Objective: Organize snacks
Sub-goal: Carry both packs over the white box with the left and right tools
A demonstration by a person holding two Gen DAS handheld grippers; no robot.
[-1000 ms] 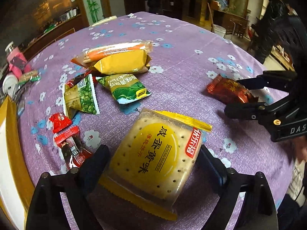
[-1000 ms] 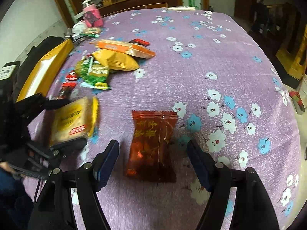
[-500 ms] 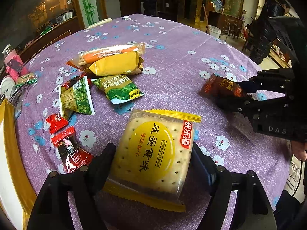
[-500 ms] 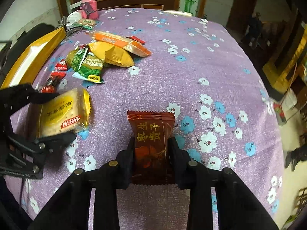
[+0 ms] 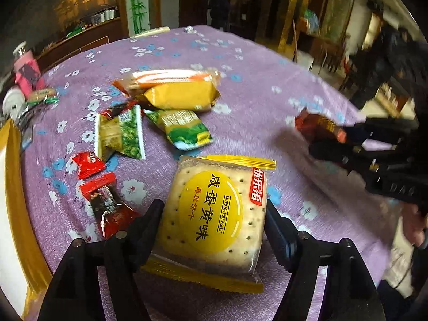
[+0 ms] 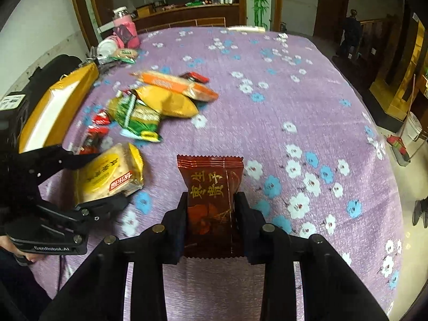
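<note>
A yellow salted egg yolk biscuit pack (image 5: 214, 184) lies on the purple flowered tablecloth (image 5: 267, 80). My left gripper (image 5: 212, 211) has a pad against each side of it, and its jaws are still closing. In the right wrist view the pack (image 6: 107, 171) sits tilted between those fingers (image 6: 80, 157). My right gripper (image 6: 211, 200) is shut on a dark red snack packet (image 6: 211, 176), held a little above the cloth; the packet (image 5: 313, 124) also shows at the right of the left wrist view.
A snack pile sits further back: an orange long pack (image 5: 165, 77), a yellow pack (image 5: 179, 96), two green packs (image 5: 182, 128), small red candies (image 5: 88, 161). A yellow-rimmed box (image 6: 53, 107) stands at the left edge, a pink bottle (image 6: 125, 29) at the far corner.
My right gripper shut on the dark red packet and lifted it slightly. The left jaws narrowed from wide open until they met the biscuit pack's sides.
</note>
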